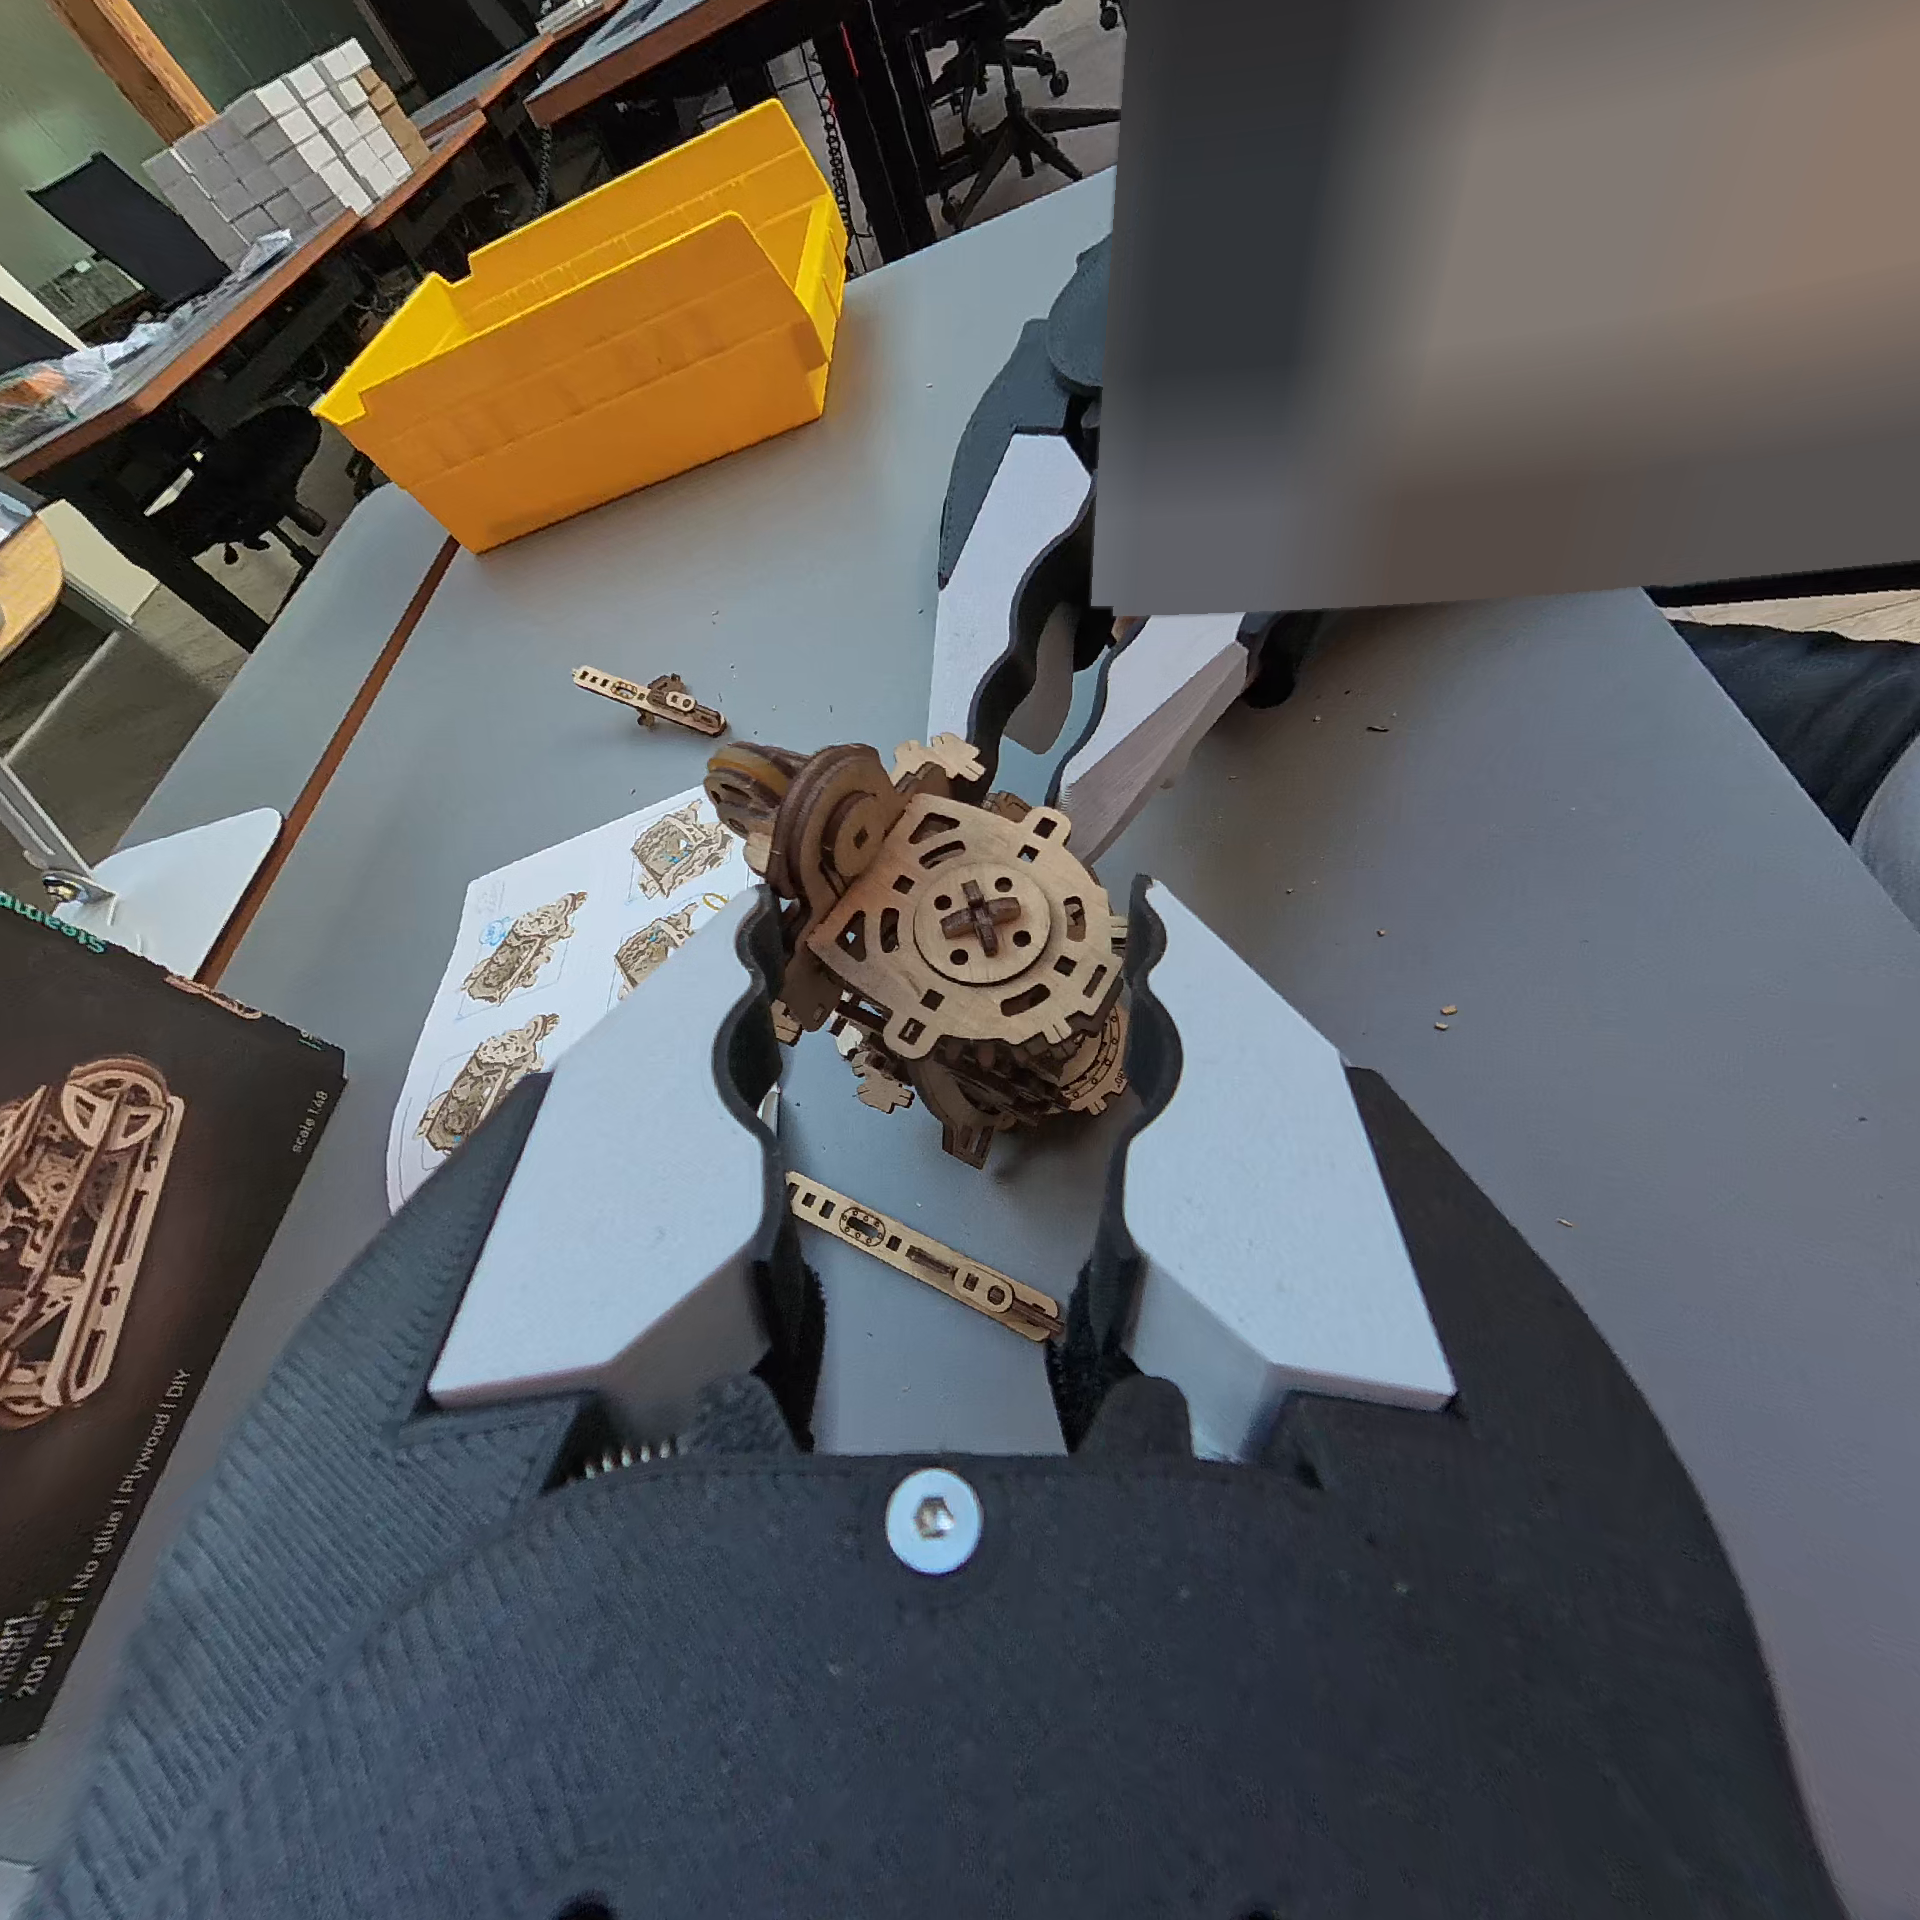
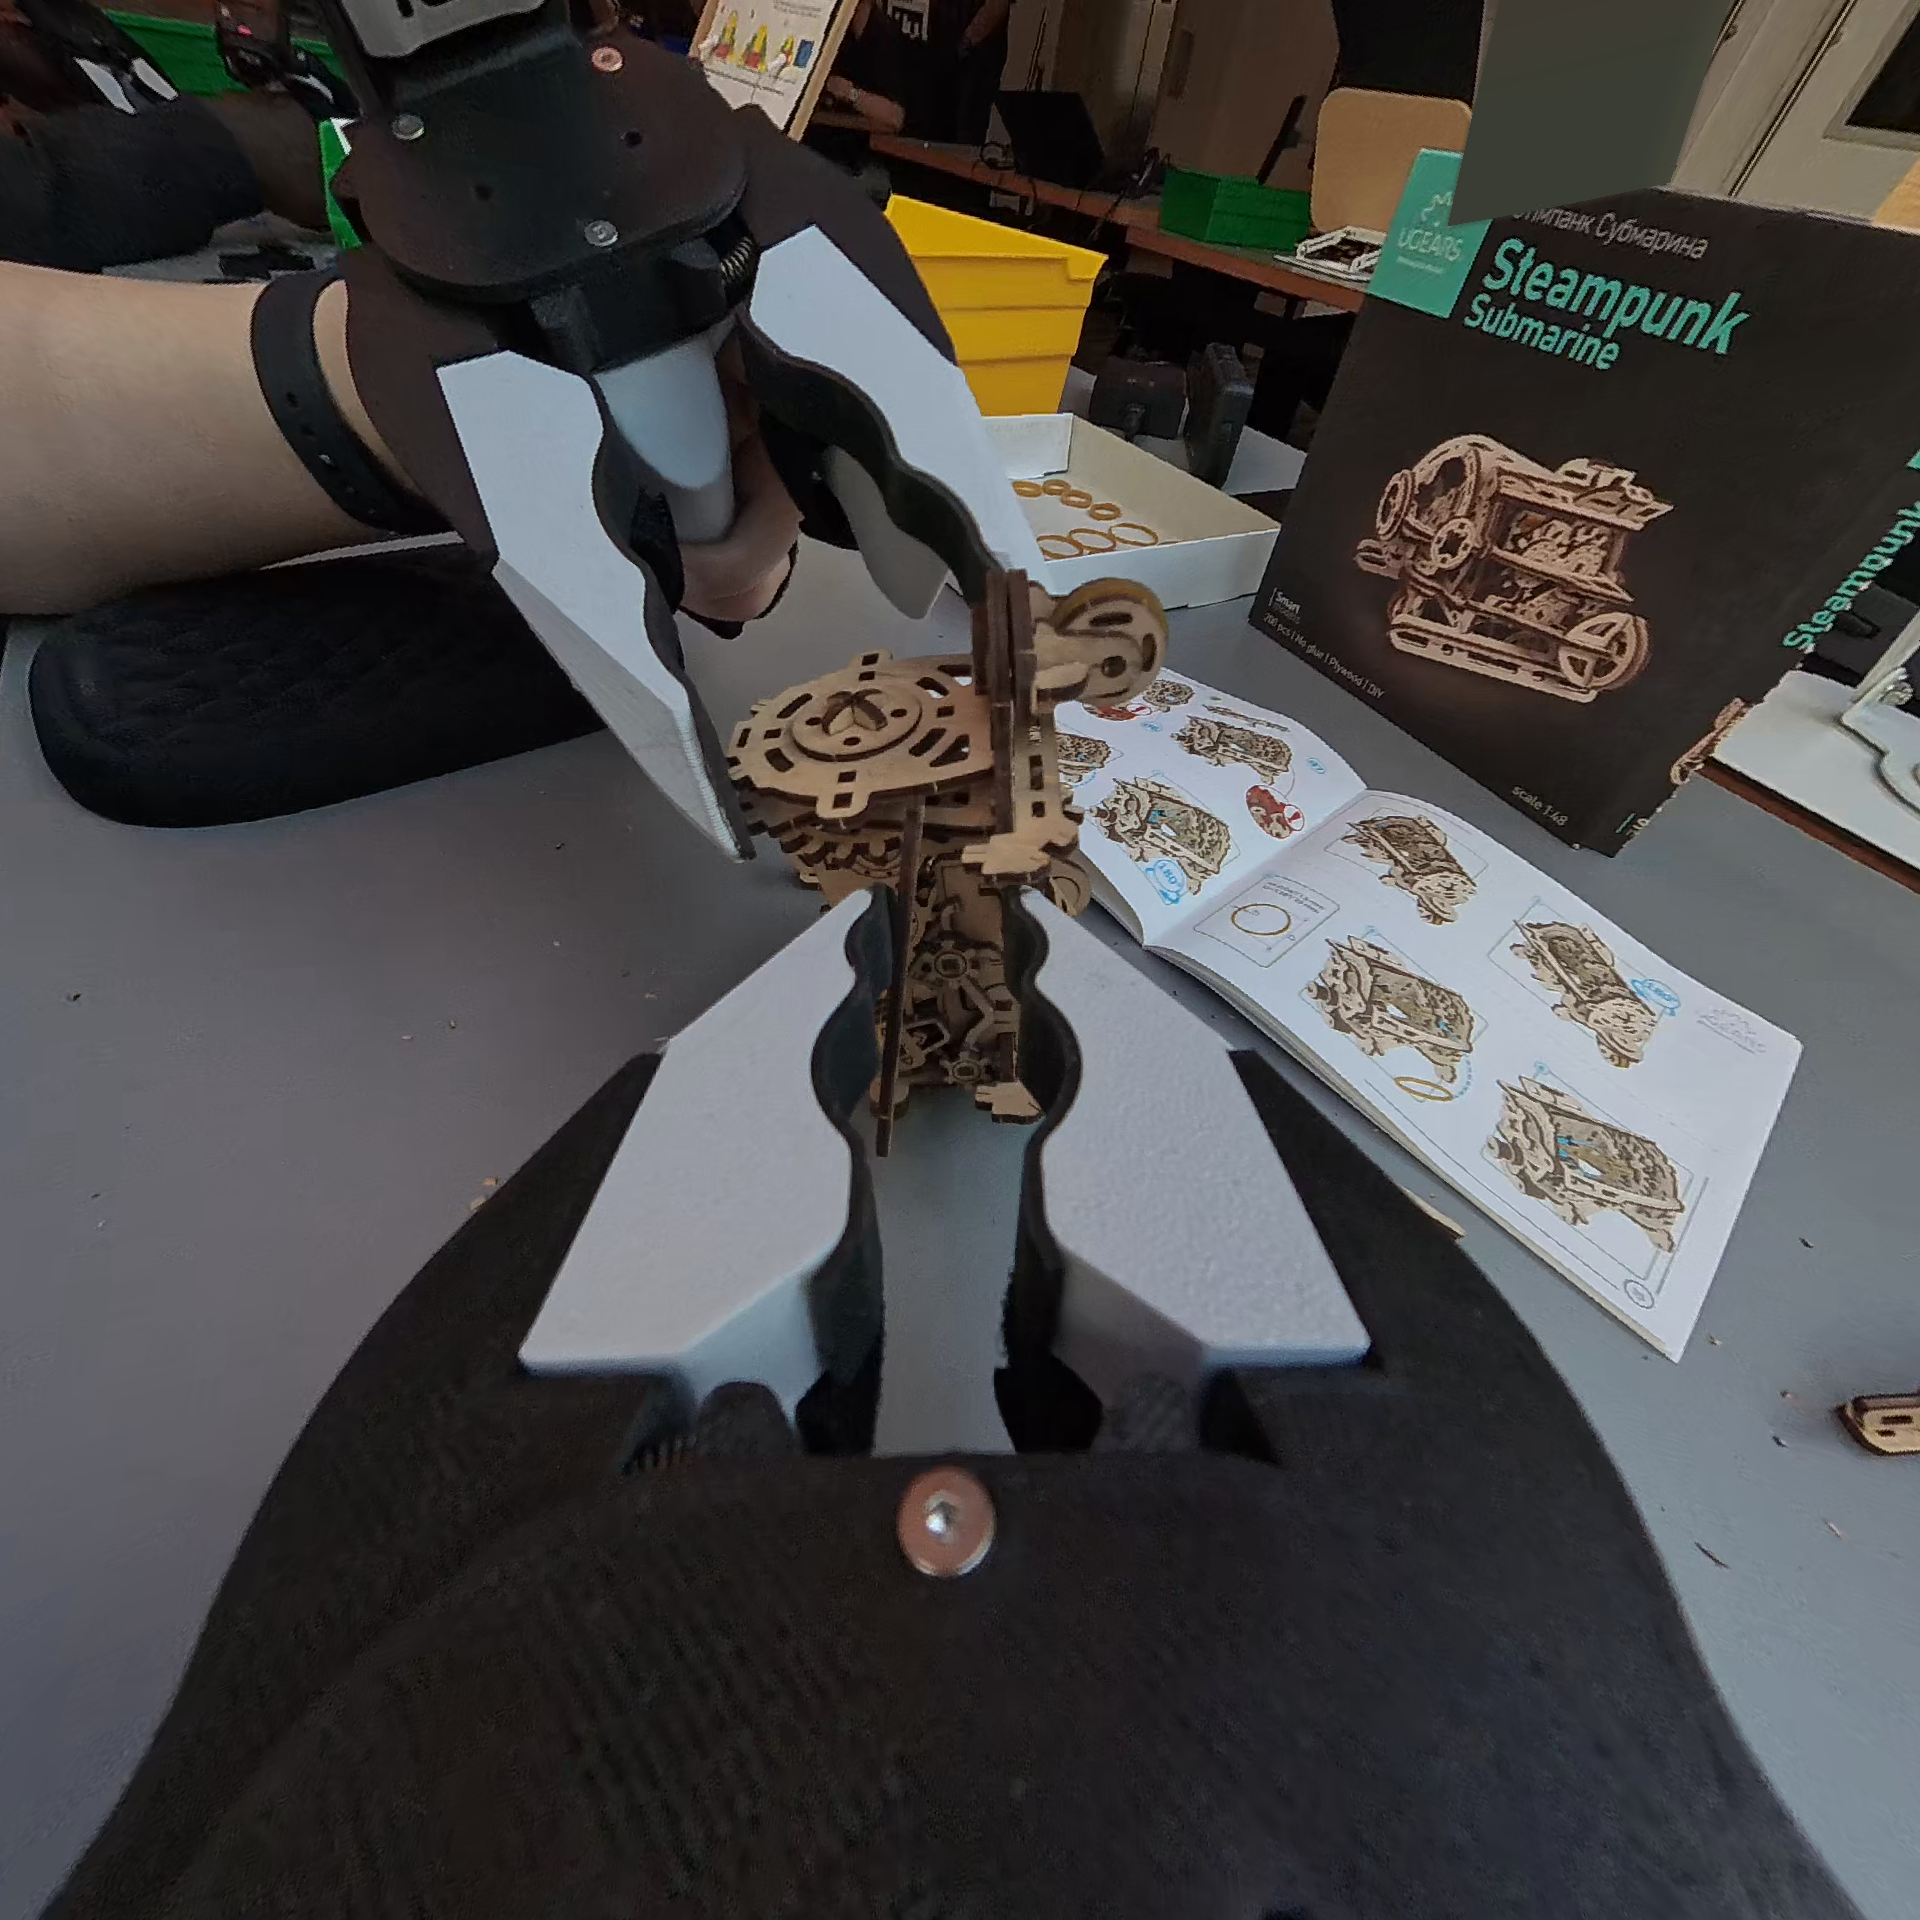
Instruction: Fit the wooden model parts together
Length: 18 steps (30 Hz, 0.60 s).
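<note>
A half-built wooden model [image 1: 966, 935] of gears and plates is held just above the grey table [image 1: 1455, 1091], between both grippers. My left gripper [image 1: 954, 904] is shut on the wooden model, one finger against the wheel side and one against the round plate's edge. My right gripper [image 2: 945, 914] is shut on the model's lower part [image 2: 945, 1018]. The right gripper [image 1: 1029, 800] shows behind the model in the left wrist view. The left gripper [image 2: 857, 712] shows over the model's top in the right wrist view. A loose wooden strip [image 1: 925, 1257] lies under the left gripper. A small wooden piece [image 1: 649, 696] lies farther back.
An open instruction booklet [image 2: 1455, 1018] lies beside the model. The dark model box [image 2: 1558, 499] stands behind it. A yellow bin [image 1: 603, 343] and a white tray of rubber rings [image 2: 1143, 499] sit at the back. A black pad [image 2: 260, 696] lies under a person's forearm [image 2: 125, 416]. Less than 4 cm separates the two grippers' tips. From either gripper's tips it is about 25 cm to the small wooden piece [image 1: 649, 696].
</note>
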Motion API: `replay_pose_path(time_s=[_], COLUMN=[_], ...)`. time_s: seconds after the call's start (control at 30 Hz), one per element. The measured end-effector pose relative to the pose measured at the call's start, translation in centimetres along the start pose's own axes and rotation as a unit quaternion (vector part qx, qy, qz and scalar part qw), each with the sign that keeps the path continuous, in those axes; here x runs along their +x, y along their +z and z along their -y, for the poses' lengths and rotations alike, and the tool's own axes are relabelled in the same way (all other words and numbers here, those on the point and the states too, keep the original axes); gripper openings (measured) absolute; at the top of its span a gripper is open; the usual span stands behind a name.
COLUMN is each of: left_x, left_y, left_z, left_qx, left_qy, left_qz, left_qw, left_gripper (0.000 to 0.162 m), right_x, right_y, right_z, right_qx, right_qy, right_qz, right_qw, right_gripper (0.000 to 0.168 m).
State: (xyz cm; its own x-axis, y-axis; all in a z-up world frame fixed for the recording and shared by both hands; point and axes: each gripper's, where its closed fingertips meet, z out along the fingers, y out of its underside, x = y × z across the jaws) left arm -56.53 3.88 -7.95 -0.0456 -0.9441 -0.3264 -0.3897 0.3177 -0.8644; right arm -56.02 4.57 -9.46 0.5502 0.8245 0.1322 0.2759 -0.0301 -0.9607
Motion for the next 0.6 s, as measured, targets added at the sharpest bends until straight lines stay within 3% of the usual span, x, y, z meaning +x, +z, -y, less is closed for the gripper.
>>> replay_pose_path(time_s=[0.6], left_x=[0.17], left_y=[0.14], left_z=[0.02], left_qx=[-0.004], left_qy=[0.016], left_qz=[0.0], left_qw=[1.0], left_gripper=[0.065], right_x=[0.1], right_y=[-0.26], right_z=[-0.09], right_qx=[-0.007], right_qy=[-0.042], right_qz=[-0.036], right_qw=[0.998], right_gripper=[0.022])
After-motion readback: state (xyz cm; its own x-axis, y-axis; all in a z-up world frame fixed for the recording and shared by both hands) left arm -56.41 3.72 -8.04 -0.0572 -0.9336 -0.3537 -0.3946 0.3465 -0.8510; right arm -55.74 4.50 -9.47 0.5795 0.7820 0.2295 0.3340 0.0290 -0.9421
